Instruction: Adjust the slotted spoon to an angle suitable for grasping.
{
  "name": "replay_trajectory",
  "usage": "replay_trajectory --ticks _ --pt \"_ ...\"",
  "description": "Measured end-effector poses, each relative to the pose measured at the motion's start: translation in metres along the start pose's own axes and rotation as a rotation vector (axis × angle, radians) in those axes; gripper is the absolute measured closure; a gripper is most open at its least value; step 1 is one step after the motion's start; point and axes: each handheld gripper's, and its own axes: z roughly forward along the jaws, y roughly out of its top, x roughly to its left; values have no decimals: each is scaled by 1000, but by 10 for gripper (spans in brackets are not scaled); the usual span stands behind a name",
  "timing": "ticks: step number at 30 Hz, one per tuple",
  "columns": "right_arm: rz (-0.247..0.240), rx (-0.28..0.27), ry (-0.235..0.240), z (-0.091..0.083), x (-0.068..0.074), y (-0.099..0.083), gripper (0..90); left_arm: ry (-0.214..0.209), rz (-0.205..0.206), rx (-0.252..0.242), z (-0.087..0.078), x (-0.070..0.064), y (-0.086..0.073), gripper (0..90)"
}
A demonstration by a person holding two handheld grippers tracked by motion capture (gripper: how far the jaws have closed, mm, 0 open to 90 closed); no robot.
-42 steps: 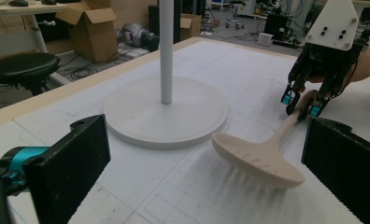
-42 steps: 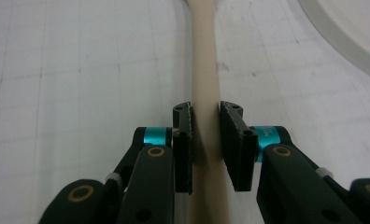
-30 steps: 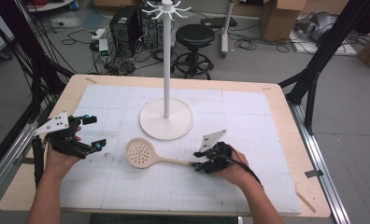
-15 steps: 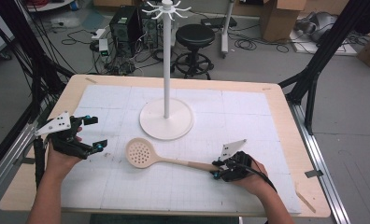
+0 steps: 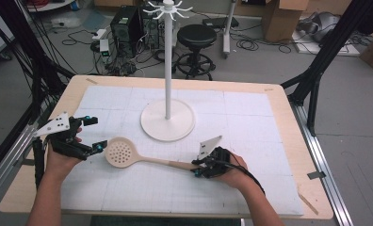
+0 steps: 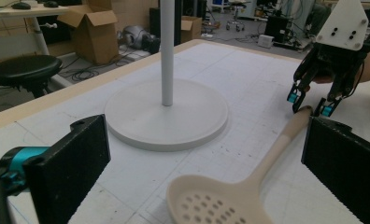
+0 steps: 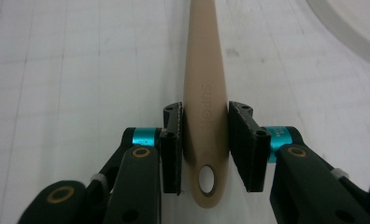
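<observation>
The slotted spoon [image 5: 128, 154] lies flat on the white mat [image 5: 250, 113], in front of the stand [image 5: 168, 117]. It looks light, stiff and smooth, maybe slippery. The right gripper [image 7: 204, 140] pinches its handle end beside the hanging hole, a sensible spot. The left gripper [image 6: 206, 158] hangs wide open near the bowl.

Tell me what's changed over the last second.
The right gripper slid back along the spoon's handle toward its end, then settled there; its jaws now sit either side of the handle end, close against it. The spoon, the left gripper, open beside the bowl, and the stand stayed put.
</observation>
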Motion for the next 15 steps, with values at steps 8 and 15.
replay_trajectory --ticks 8,15 --pt "-29 5 21 25 -3 26 664 -2 1 -9 -3 1 1 17" --pt "-2 -8 -20 26 -5 25 562 1 0 -14 -4 1 2 17"
